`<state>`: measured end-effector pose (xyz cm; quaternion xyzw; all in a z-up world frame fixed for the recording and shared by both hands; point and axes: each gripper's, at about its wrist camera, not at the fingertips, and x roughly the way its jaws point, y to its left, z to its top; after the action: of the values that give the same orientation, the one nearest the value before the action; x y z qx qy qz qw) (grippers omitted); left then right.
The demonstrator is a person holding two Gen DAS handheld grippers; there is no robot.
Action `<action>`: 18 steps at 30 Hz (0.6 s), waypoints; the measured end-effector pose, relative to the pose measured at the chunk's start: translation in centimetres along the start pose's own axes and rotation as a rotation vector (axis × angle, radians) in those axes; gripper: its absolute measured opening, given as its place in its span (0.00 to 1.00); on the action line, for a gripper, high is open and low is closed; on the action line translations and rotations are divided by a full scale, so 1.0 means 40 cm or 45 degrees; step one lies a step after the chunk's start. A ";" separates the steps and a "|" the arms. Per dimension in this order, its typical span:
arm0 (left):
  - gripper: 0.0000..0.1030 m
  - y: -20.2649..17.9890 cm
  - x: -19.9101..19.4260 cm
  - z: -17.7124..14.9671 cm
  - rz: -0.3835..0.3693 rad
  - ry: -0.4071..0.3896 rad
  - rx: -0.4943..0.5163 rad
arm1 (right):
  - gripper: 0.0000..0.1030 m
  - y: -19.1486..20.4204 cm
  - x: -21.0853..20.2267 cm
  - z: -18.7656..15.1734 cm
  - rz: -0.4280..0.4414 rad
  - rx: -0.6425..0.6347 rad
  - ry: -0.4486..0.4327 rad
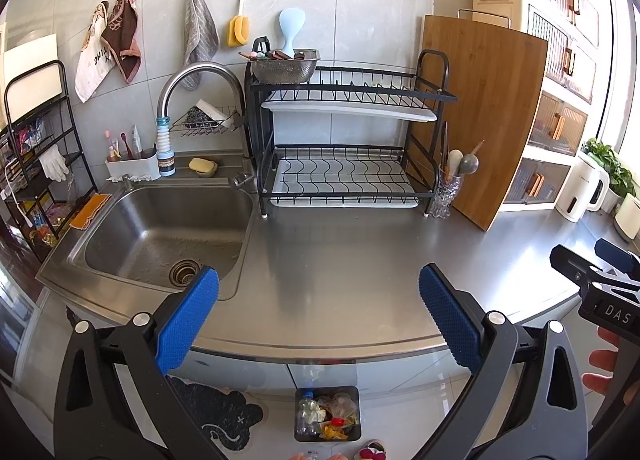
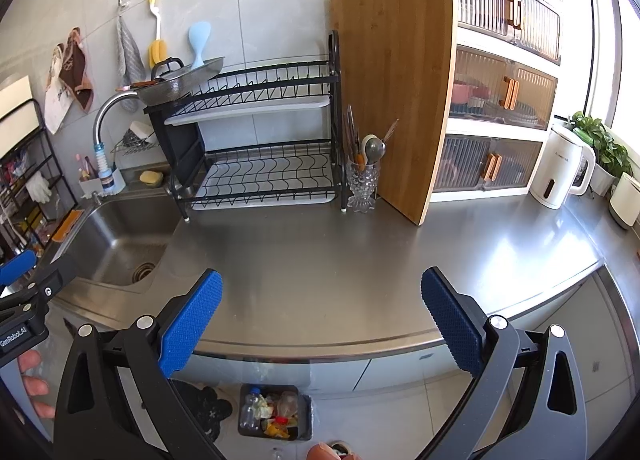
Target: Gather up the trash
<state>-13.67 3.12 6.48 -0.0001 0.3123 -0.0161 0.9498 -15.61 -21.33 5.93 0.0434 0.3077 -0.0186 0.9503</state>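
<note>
A grey trash bin [image 1: 301,392] stands on the floor below the counter's front edge; it also shows in the right wrist view [image 2: 307,414]. It holds a plastic bottle [image 1: 307,414], crumpled wrappers and bits of red and yellow trash. My left gripper [image 1: 319,312] is open and empty, held above the front of the steel counter [image 1: 360,268]. My right gripper [image 2: 321,316] is open and empty too, over the counter [image 2: 320,260] to the right of the left one. The right gripper shows at the left wrist view's right edge [image 1: 600,280].
A sink [image 1: 160,236] with a faucet lies on the left. A black dish rack [image 1: 344,140], a glass utensil cup [image 1: 450,192] and a wooden cutting board [image 1: 488,116] stand at the back. A white kettle [image 2: 564,168] and a plant [image 2: 600,140] sit far right. A dark mat [image 1: 224,416] lies on the floor.
</note>
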 end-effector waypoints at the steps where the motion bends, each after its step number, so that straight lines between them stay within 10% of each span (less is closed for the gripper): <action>1: 0.92 0.000 -0.001 0.001 -0.001 -0.002 0.000 | 0.97 0.000 0.001 0.002 -0.002 -0.002 -0.001; 18: 0.92 0.007 0.000 0.012 0.002 -0.014 0.003 | 0.97 0.016 0.003 0.014 -0.002 -0.013 -0.010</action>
<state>-13.36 3.39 6.86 0.0011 0.3069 -0.0158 0.9516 -15.13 -20.74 6.37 0.0383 0.3041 -0.0181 0.9517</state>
